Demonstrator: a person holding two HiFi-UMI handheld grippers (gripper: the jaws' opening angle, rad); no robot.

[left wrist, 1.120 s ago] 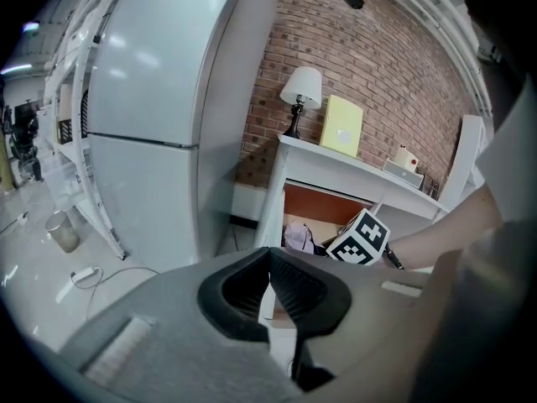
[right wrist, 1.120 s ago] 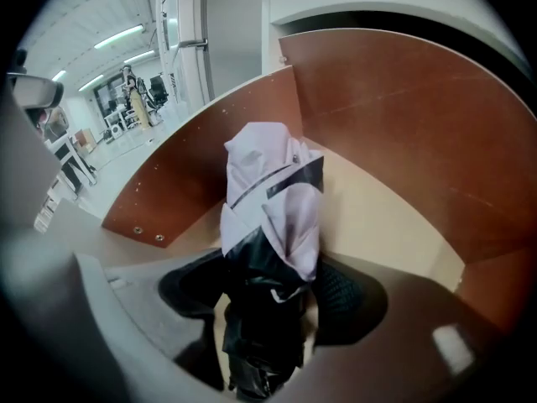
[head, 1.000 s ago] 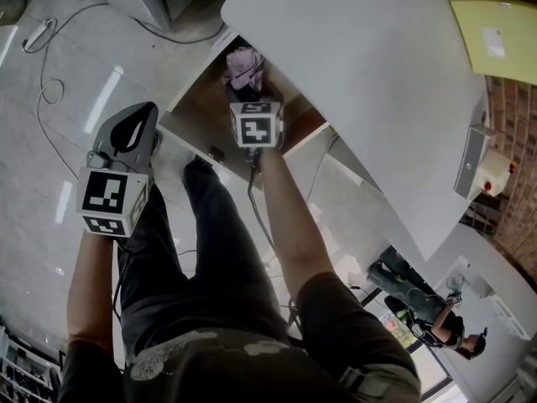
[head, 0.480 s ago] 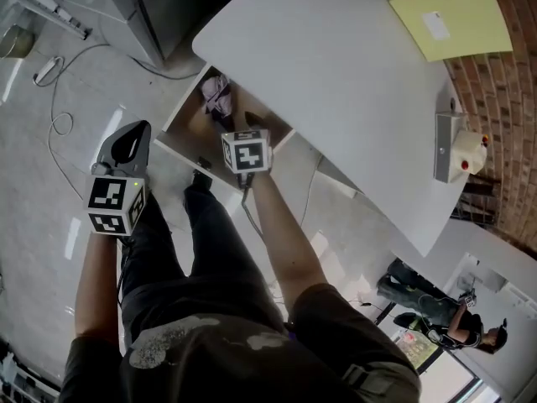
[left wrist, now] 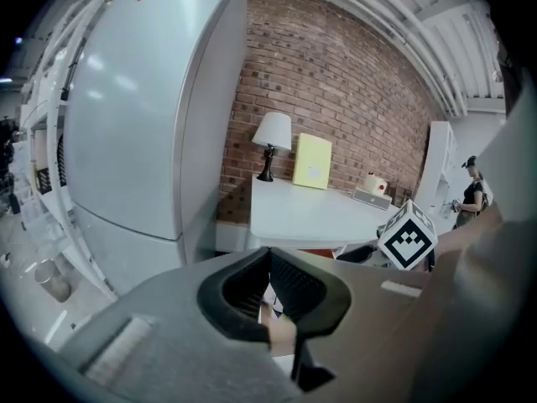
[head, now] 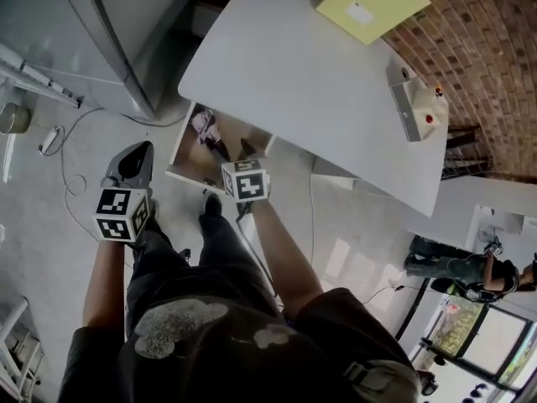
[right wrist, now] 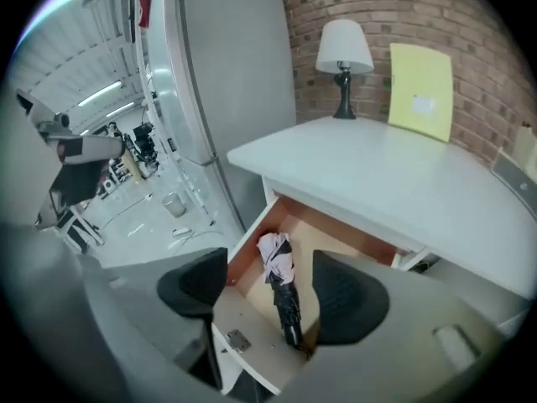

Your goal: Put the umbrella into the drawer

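The right tool (right wrist: pixel 270 294) hangs just above the drawer (right wrist: pixel 250 327) with its jaws wide apart and nothing between them; through the gap its own view looks straight down on the drawer's inside. The left tool (left wrist: pixel 271 289) is held off to the drawer's left, over the floor, with its pads drawn together on nothing.

The umbrella (right wrist: pixel 285 302), folded, lies lengthwise on the drawer's wooden bottom. Its pale, bunched end points toward the drawer's back and its dark end toward the drawer's front panel. It is apart from the right tool. The drawer itself stands pulled out from under the white surface (right wrist: pixel 394 183), on which a lamp (right wrist: pixel 343 53) and a yellow folder (right wrist: pixel 422 92) sit well behind the drawer.

Judged from this, the placing step is done: the umbrella is inside and released. What is left, if anything, is to draw the right tool up and clear of the drawer's walls. If the drawer is meant to be shut, the next move calls for a flat push on its front panel, and the umbrella's dark end, lying close to that panel, should be checked so it does not catch.
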